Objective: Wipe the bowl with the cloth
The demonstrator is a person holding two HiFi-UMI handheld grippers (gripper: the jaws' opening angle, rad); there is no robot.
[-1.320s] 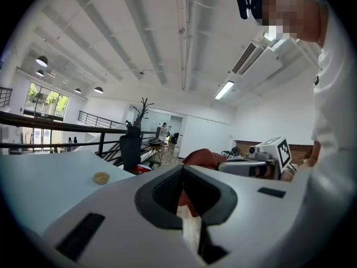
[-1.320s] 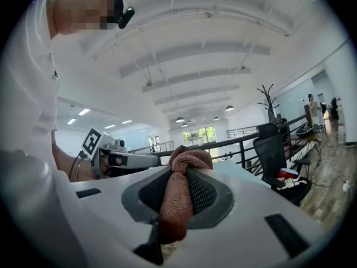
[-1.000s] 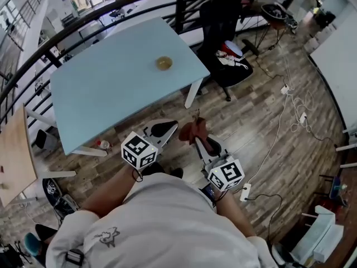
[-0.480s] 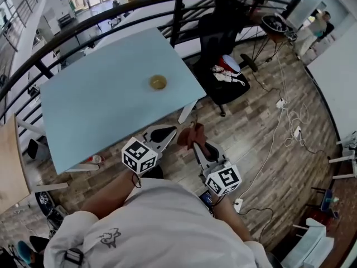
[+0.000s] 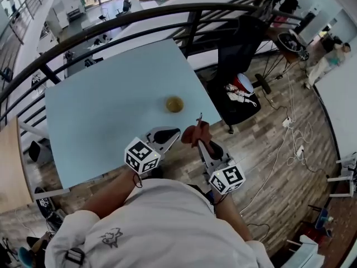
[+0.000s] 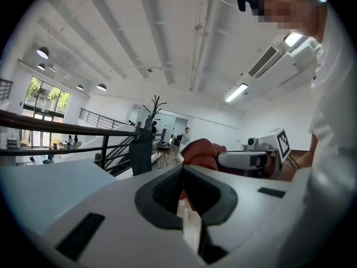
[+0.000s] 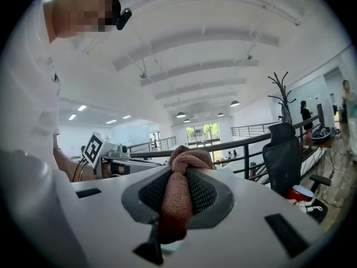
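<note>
2 tools, both held up close in front of the person, side by side.
Right tool (image 7: 178,175): clenched on 1 cloth (image 7: 179,194). The cloth is reddish-brown, bunched between the jaws, and a wad of it sticks out past the tips.
Left tool (image 6: 183,175): jaws closed together with nothing between them. It sits just left of the right tool, tips angled toward the cloth but apart from it.
1 bowl (image 5: 174,104): small, yellowish, upright. It's ahead of both tools, roughly in line with the left tool's tips and a bit left of the cloth. Neither tool nor the cloth touches it.
1 table (image 5: 106,110): light blue, carrying only the bowl, which sits near its right corner. Its near edge is about under the tool tips.
Further out, ahead and right of the right tool: 1 black chair (image 5: 241,60) on the wood floor (image 5: 279,149), with cables trailing to the right.
Beyond the table: 1 dark railing (image 5: 111,25) curving across.
</note>
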